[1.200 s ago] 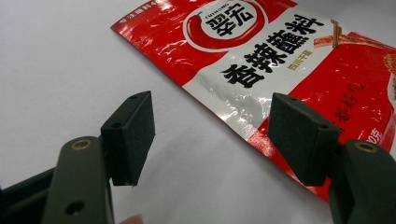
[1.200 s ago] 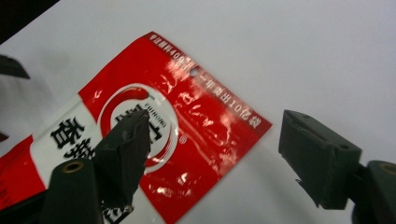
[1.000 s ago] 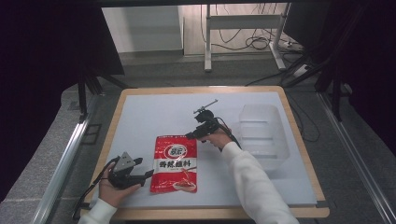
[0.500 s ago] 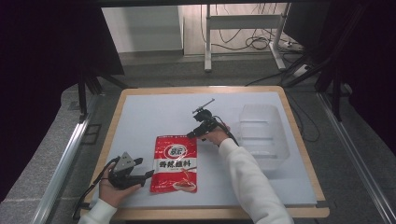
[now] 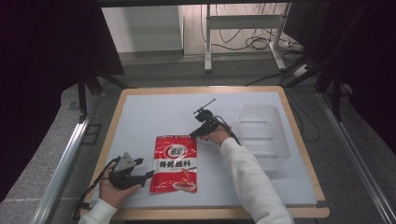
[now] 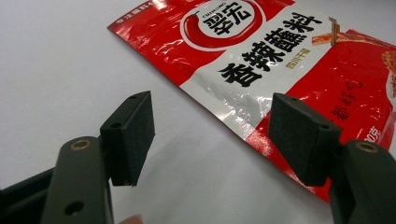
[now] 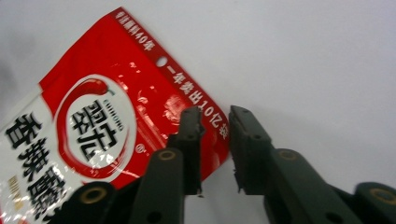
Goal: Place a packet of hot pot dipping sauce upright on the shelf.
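A red and white seasoning pouch [image 5: 175, 161] lies flat on the white mat. My right gripper [image 5: 193, 136] is at the pouch's top right corner. In the right gripper view its jaws [image 7: 215, 116] stand a narrow gap apart and have just been closing, with the pouch [image 7: 102, 116] corner lying in the gap, not visibly pinched. My left gripper [image 5: 148, 174] rests on the mat at the pouch's lower left edge. Its jaws [image 6: 210, 135] are wide open, and the pouch [image 6: 261, 56] edge lies just beyond them.
A clear plastic container [image 5: 261, 135] stands on the mat to the right of my right hand. The mat lies on a wood-rimmed board [image 5: 308, 154]. Beyond the table are a white stand's legs [image 5: 243, 23] and cables on the floor.
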`<action>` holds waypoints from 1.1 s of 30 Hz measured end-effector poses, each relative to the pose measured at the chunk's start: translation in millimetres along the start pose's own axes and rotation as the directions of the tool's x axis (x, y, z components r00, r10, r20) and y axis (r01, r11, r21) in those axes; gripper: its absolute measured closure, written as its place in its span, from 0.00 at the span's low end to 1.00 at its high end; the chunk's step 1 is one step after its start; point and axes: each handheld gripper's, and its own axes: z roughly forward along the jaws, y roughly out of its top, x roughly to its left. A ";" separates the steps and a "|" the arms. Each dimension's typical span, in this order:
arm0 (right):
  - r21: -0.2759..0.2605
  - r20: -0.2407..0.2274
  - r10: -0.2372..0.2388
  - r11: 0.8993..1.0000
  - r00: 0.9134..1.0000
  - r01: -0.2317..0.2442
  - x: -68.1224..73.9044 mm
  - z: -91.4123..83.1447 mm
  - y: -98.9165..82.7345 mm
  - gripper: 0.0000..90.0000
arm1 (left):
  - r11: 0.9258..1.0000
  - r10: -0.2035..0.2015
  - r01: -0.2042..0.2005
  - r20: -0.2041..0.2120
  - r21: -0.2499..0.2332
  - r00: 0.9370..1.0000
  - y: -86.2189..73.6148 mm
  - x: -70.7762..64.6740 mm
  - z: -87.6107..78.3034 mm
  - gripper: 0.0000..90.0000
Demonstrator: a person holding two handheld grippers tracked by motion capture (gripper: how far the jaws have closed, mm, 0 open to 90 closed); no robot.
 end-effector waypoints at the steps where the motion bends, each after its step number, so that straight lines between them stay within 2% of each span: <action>1: 0.000 0.000 0.000 1.000 1.000 0.000 0.0 0.0 0.0 0.84 | 1.000 0.000 0.000 0.000 0.000 1.000 0.0 0.0 0.0 0.35; 3: 0.029 0.015 -0.030 0.999 0.999 0.029 2.2 3.5 -0.5 0.86 | 1.000 0.000 0.000 0.000 0.002 1.000 0.0 -0.1 0.4 0.35; 8: 0.019 0.036 -0.043 0.999 0.998 0.042 2.9 4.6 -0.5 0.92 | 1.000 0.001 -0.001 0.000 0.001 1.000 0.0 0.0 0.0 0.35; 10: 0.009 0.025 -0.045 0.999 0.999 0.045 3.7 4.6 -1.1 0.98 | 1.000 0.001 -0.001 0.000 0.000 1.000 0.0 0.1 -0.1 0.35; 17: -0.008 0.017 -0.060 0.998 0.998 0.060 6.5 0.7 -1.4 0.99 | 1.000 0.002 -0.002 -0.001 0.001 1.000 0.1 0.3 -0.2 0.35; 24: -0.060 0.007 -0.081 0.995 0.997 0.081 14.7 -12.0 -4.0 0.99 | 1.000 0.000 0.000 -0.002 0.002 1.000 0.3 0.8 0.5 0.35; 29: -0.100 -0.004 -0.120 0.988 0.993 0.119 24.5 -26.4 -5.4 0.99 | 1.000 -0.002 0.002 -0.008 0.004 1.000 1.7 4.0 1.9 0.34; 33: -0.124 -0.024 -0.135 0.984 0.991 0.131 30.9 -33.9 -8.7 0.99 | 1.000 -0.013 0.013 -0.013 0.006 1.000 3.5 8.6 5.6 0.34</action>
